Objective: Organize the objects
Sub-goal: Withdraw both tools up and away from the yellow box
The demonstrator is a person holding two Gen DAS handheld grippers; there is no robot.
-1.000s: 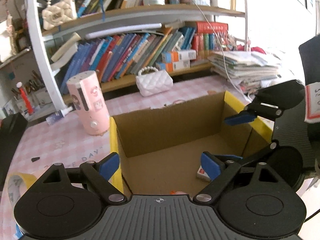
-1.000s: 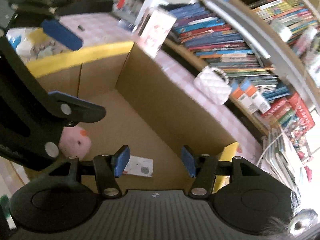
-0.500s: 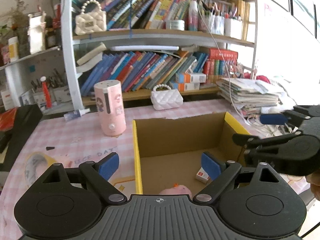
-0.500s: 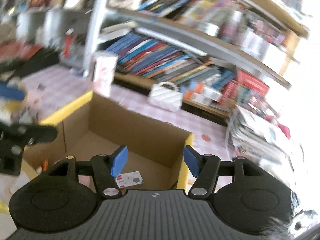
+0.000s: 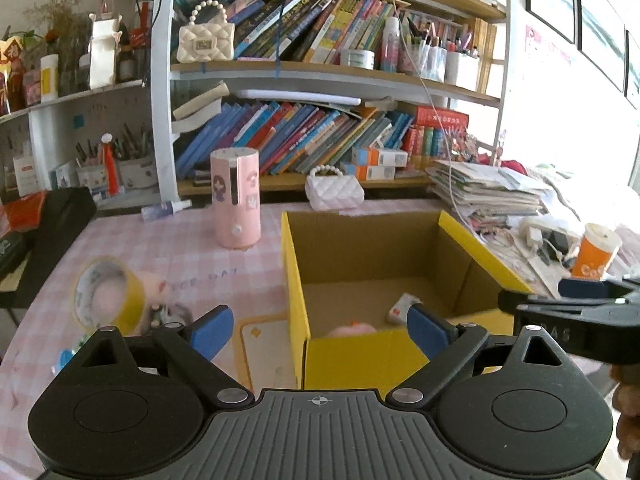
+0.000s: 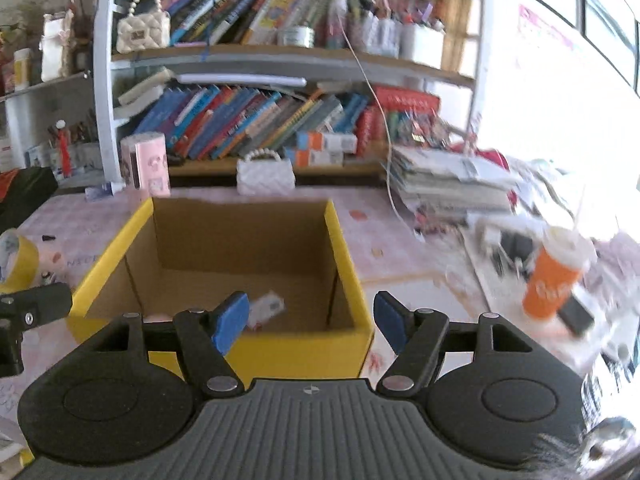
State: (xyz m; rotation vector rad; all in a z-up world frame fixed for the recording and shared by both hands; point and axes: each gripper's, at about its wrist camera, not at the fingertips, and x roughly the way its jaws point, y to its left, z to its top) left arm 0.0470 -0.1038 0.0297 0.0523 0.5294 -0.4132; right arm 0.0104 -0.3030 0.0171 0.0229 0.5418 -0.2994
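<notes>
Judging by looks, the orange paper cup (image 6: 554, 280) at frame right (light, crushable) wants a gentle mid-body grip; left gripper (image 5: 320, 326) and right gripper (image 6: 310, 318) both gape wide, holding nothing

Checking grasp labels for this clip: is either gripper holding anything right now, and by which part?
Nothing is held. The left gripper and right gripper are both open and empty, near the cardboard box.

left gripper (image 5: 318, 330) | right gripper (image 6: 308, 322) | both withdrawn from box (image 5: 476, 236)

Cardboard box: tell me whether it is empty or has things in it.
Not empty. The open-topped cardboard box holds a small white packet on its floor and a pink soft item against the near wall.
</notes>
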